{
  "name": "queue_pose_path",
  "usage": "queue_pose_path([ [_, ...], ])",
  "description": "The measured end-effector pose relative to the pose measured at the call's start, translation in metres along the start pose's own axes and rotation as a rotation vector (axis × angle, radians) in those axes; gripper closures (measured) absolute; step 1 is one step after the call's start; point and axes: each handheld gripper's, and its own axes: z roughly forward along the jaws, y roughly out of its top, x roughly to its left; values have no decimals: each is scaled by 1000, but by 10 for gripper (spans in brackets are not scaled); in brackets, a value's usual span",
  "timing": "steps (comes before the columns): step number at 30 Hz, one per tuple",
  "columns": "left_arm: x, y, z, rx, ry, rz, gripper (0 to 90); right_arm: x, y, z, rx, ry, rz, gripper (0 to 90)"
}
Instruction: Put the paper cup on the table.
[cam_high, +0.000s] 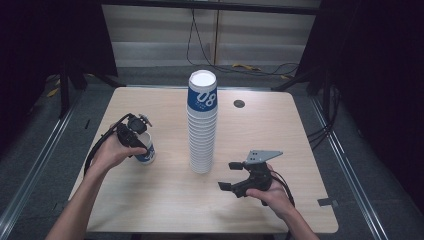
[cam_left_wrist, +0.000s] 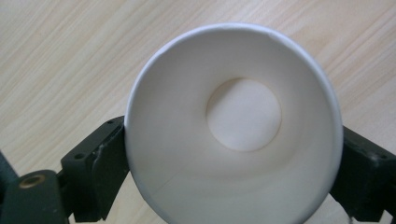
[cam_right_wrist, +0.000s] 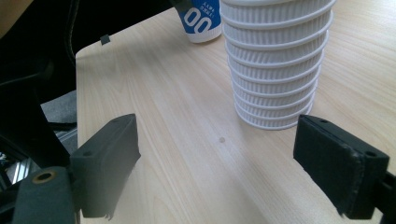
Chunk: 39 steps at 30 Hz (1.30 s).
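The left gripper (cam_high: 134, 134) grasps a single paper cup (cam_left_wrist: 233, 126) upright between its jaws; the cup stack (cam_high: 202, 125) stands just ahead of the released right gripper (cam_high: 240, 176).

A tall cup stack (cam_high: 202, 125) stands upright at the middle of the surface (cam_high: 280, 125) and is the main thing in the way between the two sides. To its left, near the edge, a single cup (cam_high: 146, 150) sits on the surface with the left hand-held gripper (cam_high: 134, 134) closed around its walls, blocking that patch. The right hand-held gripper (cam_high: 239, 176) hovers just right of the stack's base, jaws wide apart, bare wood between them. The strip between cup and stack is free. So are the far corners, the right side, and the near edge between the forearms.
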Motion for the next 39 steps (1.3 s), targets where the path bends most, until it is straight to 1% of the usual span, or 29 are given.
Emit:
queue_pose_path([
  [3,3,-4,3,-19,-4,-8,108,0,0,0,1,-2,-1,143],
  [6,2,-8,3,-39,-4,-16,106,0,0,1,4,0,0,144],
  [8,1,-12,4,-62,-5,-17,109,1,0,1,6,2,0,144],
  [10,0,-16,5,-90,-6,-27,113,1,0,1,5,2,-2,144],
  [11,-1,-18,6,-105,-3,-21,115,1,0,0,5,1,-1,144],
  [12,-1,-20,7,-122,-14,-25,121,1,0,0,4,1,1,144],
  [13,-1,-23,8,-143,-21,-19,130,0,0,0,3,1,1,144],
  [14,-2,-25,9,-175,-16,-1,137,0,0,0,4,0,2,144],
  [15,-3,-27,10,-194,-9,10,141,1,0,0,3,2,3,144],
  [16,-3,-29,11,-198,2,8,145,1,0,0,1,3,3,144],
  [18,-1,-33,13,-207,-6,-12,157,0,0,0,-1,0,2,143],
  [19,0,-35,14,-222,-13,-21,160,0,0,0,-2,1,4,144],
  [21,0,-39,15,-235,-16,-32,160,0,0,0,-3,0,3,144],
  [22,0,-42,15,-250,-14,-31,160,0,0,0,-3,0,3,144],
  [23,1,-46,15,-274,-25,-30,161,0,0,-1,-5,2,3,144],
  [24,2,-50,16,-290,-39,-42,164,0,1,-2,-7,4,4,143],
  [25,3,-54,17,-297,-41,-46,165,1,1,-2,-10,5,4,144],
  [26,3,-57,18,-304,-31,-45,165,1,1,-3,-15,2,3,144],
  [27,3,-60,19,-310,-36,-52,165,1,1,-4,-20,-1,1,144],
  [28,4,-63,18,-314,-41,-48,165,0,2,-4,-22,-3,3,143],
  [29,3,-65,17,-317,-38,-51,164,0,2,-5,-23,-7,5,143],
  [31,2,-70,15,-313,-27,-75,164,0,2,-4,-21,-11,4,143],
  [33,2,-74,13,-322,-18,-88,164,0,2,-4,-21,-13,0,143],
  [34,2,-76,12,-335,-29,-103,158,0,2,-4,-21,-16,-3,143],
  [35,2,-79,12,-347,-55,-110,160,0,2,-3,-25,-17,-5,143],
  [37,0,-85,12,-375,-90,-104,163,1,2,-3,-23,-29,-4,144],
  [39,-1,-89,11,-397,-98,-97,162,0,2,-4,-25,-42,-4,144],
])
